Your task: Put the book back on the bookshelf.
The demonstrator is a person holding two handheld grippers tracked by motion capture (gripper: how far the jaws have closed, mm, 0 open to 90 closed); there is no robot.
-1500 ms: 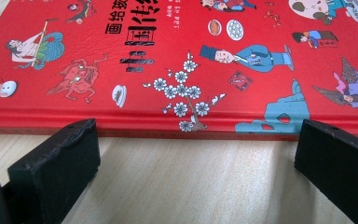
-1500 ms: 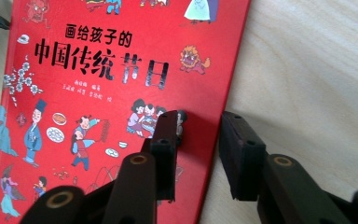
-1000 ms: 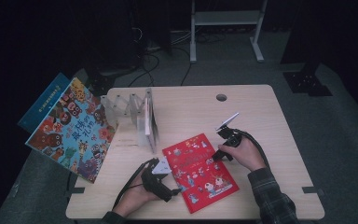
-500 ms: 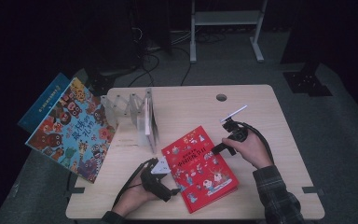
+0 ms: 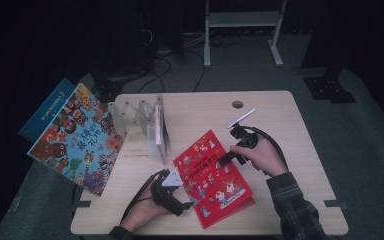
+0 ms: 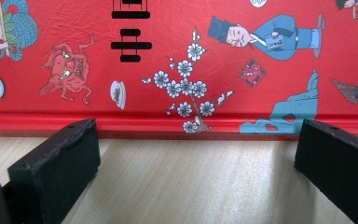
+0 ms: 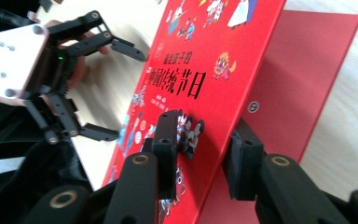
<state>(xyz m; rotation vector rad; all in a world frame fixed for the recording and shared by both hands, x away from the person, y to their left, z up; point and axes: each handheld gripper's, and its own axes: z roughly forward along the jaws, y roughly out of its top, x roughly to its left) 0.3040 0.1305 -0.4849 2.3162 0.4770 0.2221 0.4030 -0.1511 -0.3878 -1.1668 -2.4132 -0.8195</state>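
A red picture book (image 5: 212, 175) lies on the wooden table (image 5: 280, 115) near its front edge. My right gripper (image 5: 223, 160) is at the book's right edge. In the right gripper view it (image 7: 205, 144) is shut on the front cover (image 7: 205, 60), one jaw on top and one beneath. The cover is tilted up, and the red endpaper (image 7: 317, 70) shows under it. My left gripper (image 5: 179, 191) rests on the table at the book's left side. It stands open (image 6: 191, 149), facing the spine edge (image 6: 177, 126) without touching it, and also appears across the book (image 7: 126, 93).
A clear folding book rack (image 5: 140, 122) stands at the table's left, with a thin book (image 5: 162, 131) upright in it. A large colourful picture book (image 5: 75, 140) and a blue one (image 5: 47, 107) overhang the left edge. A cable hole (image 5: 237, 104) is at the back.
The right gripper has closed in on the book's right edge and lifted the cover, which lay flat a second ago. The left gripper has stayed beside the book.
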